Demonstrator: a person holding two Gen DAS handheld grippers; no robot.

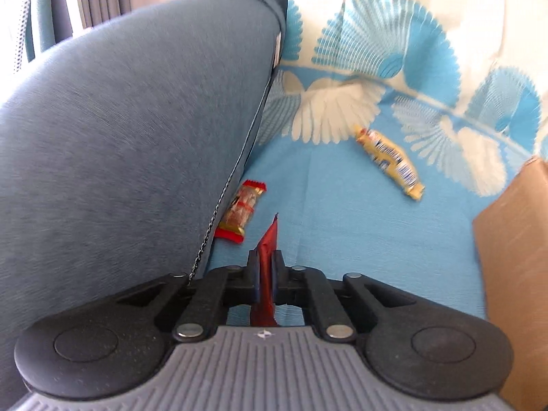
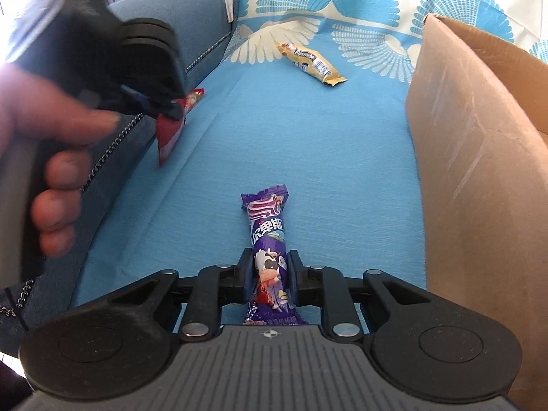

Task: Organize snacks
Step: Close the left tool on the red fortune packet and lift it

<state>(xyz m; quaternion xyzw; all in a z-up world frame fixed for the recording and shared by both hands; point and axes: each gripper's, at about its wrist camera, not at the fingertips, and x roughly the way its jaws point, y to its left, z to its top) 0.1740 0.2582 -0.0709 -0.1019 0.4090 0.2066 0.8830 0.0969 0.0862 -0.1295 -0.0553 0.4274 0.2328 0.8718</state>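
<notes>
My left gripper [image 1: 266, 257] is shut on a thin dark red snack wrapper [image 1: 269, 239], held edge-on just above the blue sheet [image 1: 342, 239]. The right wrist view shows that same left gripper [image 2: 171, 109] with the red wrapper [image 2: 167, 137] hanging from its jaws. My right gripper [image 2: 270, 260] is shut on a purple snack packet [image 2: 267, 226] with a cow picture, lying lengthwise on the sheet. A red-and-clear snack [image 1: 241, 210] lies against the cushion edge. Farther back lies a yellow snack bar [image 1: 390, 159], also in the right wrist view [image 2: 311, 63].
A brown cardboard box [image 2: 479, 154] stands open at the right, its wall close to my right gripper; its corner [image 1: 513, 239] shows in the left wrist view. A grey-blue sofa cushion [image 1: 120, 137] rises at the left. A person's hand [image 2: 58, 171] holds the left gripper.
</notes>
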